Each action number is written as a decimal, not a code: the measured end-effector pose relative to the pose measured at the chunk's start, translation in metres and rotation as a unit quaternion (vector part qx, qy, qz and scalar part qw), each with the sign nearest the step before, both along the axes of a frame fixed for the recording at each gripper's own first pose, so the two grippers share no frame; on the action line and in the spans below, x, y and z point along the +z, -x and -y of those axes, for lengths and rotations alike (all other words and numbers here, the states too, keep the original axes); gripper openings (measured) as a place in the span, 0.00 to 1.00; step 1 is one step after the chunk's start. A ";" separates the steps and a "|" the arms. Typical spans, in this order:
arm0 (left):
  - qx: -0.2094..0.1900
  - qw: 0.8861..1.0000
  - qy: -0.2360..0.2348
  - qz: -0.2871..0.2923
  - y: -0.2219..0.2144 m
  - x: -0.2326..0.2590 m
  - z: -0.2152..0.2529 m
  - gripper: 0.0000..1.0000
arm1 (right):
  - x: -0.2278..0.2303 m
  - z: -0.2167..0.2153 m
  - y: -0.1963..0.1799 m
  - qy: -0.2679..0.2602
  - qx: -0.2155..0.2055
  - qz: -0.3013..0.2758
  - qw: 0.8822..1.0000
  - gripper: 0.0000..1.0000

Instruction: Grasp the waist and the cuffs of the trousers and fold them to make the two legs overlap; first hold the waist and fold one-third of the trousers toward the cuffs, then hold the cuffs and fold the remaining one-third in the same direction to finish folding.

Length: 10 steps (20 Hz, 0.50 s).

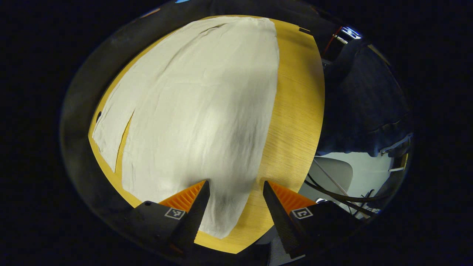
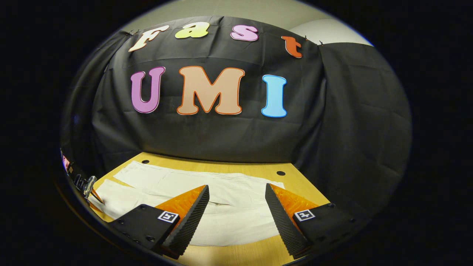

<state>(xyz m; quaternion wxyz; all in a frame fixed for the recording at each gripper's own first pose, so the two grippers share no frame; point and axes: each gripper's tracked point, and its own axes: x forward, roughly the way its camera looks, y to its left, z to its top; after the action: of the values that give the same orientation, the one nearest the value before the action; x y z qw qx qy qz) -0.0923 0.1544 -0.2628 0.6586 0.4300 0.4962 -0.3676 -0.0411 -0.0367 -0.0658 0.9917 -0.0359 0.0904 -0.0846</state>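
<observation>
White trousers (image 1: 192,111) are being shown spread flat across a wooden table (image 1: 295,111), the two legs lying side by side with a narrow gap visible in the left gripper view. The left gripper (image 1: 236,192) is being held above one end of the cloth, jaws apart and empty. In the right gripper view, the right gripper (image 2: 236,195) is being held over the trousers, likewise parted, with the black cloth wall (image 2: 229,136) seen beyond.
</observation>
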 end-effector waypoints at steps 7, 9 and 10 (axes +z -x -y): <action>0.000 1.000 -0.014 -0.021 0.001 -0.006 0.001 0.85 | -0.007 -0.004 -0.012 0.013 0.015 -0.011 1.000 0.98; -0.010 0.999 -0.019 -0.024 0.001 -0.007 0.000 0.86 | -0.010 -0.007 -0.013 0.009 0.022 -0.015 1.000 0.98; -0.015 0.999 -0.022 -0.025 0.001 -0.008 0.001 0.86 | -0.011 -0.008 -0.015 0.008 0.025 -0.016 1.000 0.98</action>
<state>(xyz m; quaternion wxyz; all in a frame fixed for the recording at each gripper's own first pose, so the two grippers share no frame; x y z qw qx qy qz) -0.0932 0.1537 -0.2704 0.6309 0.4418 0.5144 -0.3771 -0.0265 -0.0284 -0.0765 0.9915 -0.0477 0.1050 -0.0600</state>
